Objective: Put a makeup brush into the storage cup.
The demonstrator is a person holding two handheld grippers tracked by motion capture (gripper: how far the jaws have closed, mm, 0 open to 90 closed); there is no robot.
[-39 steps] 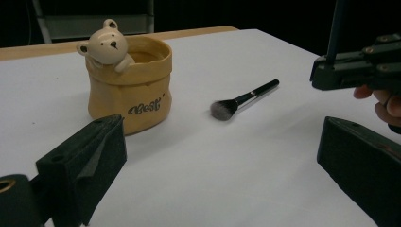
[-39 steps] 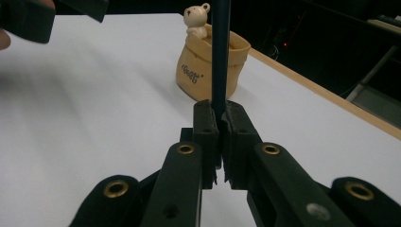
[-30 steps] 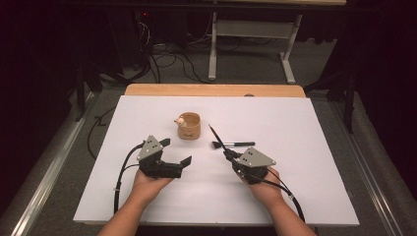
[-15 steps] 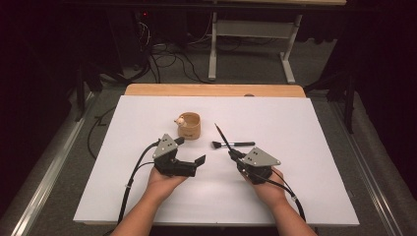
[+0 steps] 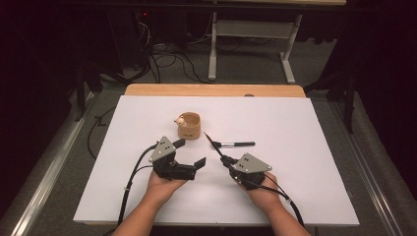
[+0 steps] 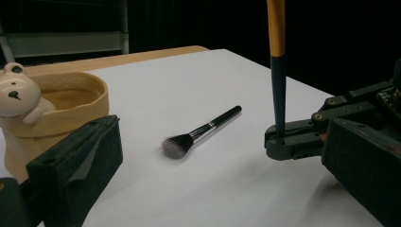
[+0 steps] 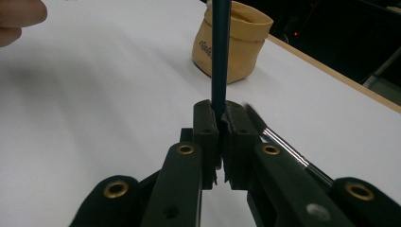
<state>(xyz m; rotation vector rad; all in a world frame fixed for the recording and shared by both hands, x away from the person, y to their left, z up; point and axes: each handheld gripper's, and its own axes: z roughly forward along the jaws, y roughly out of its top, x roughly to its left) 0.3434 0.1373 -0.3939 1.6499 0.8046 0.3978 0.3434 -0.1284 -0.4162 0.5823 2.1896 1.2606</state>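
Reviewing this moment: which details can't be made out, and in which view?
- Upper end of the pencil clamped by the right gripper: cut off by the top edge in both gripper views.
- Inside of the bear cup: hidden by its wall in the high view.
- Makeup brush bristles: blurred behind the jaws in the right gripper view.

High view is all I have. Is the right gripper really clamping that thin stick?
Observer: Yes. In the right gripper view, the right gripper is shut on the thin stick, with its pads pressing the dark lower end.
Operator: What colour is its upper part?
Observer: Orange, seen in the left gripper view.
Operator: And the pale blob on the cup?
Observer: It is a small bear figure perched on the rim of the cup.
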